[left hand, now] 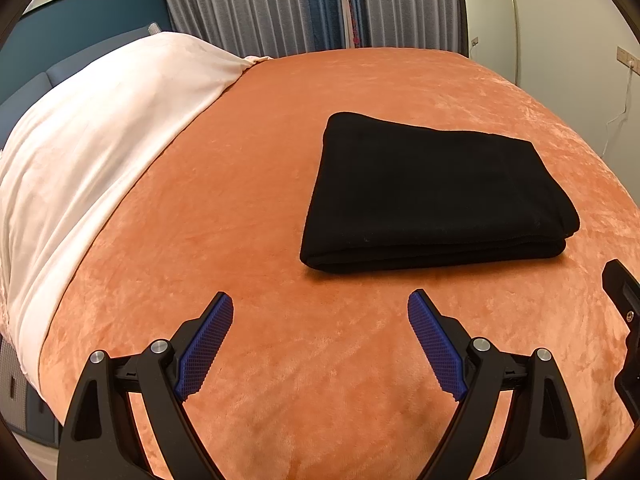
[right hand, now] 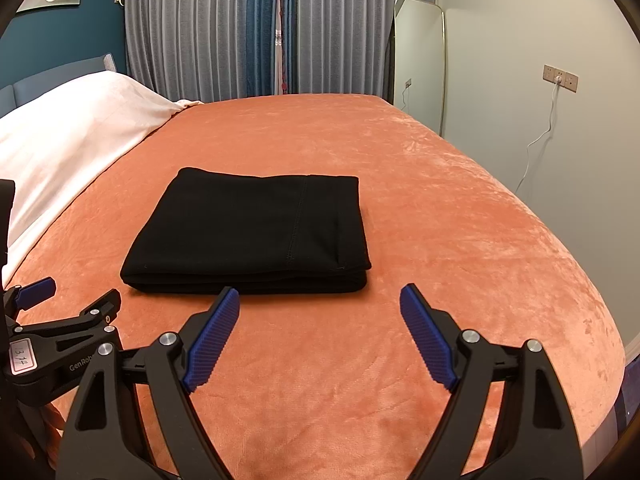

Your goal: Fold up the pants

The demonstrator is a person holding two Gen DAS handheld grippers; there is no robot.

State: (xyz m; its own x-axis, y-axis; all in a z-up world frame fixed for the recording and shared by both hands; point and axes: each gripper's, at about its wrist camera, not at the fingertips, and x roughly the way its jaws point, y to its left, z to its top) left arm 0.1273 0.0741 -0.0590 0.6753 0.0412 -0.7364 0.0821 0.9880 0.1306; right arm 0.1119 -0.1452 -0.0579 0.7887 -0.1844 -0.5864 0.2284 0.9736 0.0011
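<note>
Nearest the lens in the left wrist view, the left gripper [left hand: 320, 304] has its two black arms spread wide, the blue ribbed pads [left hand: 206, 346] angled outward with nothing between them, only the orange blanket [left hand: 248, 208] showing in the gap. It hovers low over the bed, pointing toward the far curtains, short of the folded cloth. At the right edge of that view a black part of the right gripper [left hand: 624, 300] shows alongside.

In the right wrist view, the right gripper [right hand: 320, 300] is likewise spread wide and holds nothing; its left pad tip sits just in front of the near edge of the pants, whether touching or apart I cannot tell. The left gripper [right hand: 60, 320] appears at the lower left of this view, lying beside it at about the same level.

Beyond the fingertips lie the pants [left hand: 436, 192], black, folded into a compact, roughly rectangular stack with several layers visible along the near edge. The top surface is flat and smooth; from the right wrist view the pants [right hand: 252, 232] show a stitched seam running front to back near the right side. They rest on the blanket around the middle of the bed.

Farther back on the left lies a cream-white cover [left hand: 100, 128], and behind the bed hang grey and blue curtains [left hand: 256, 4].
</note>
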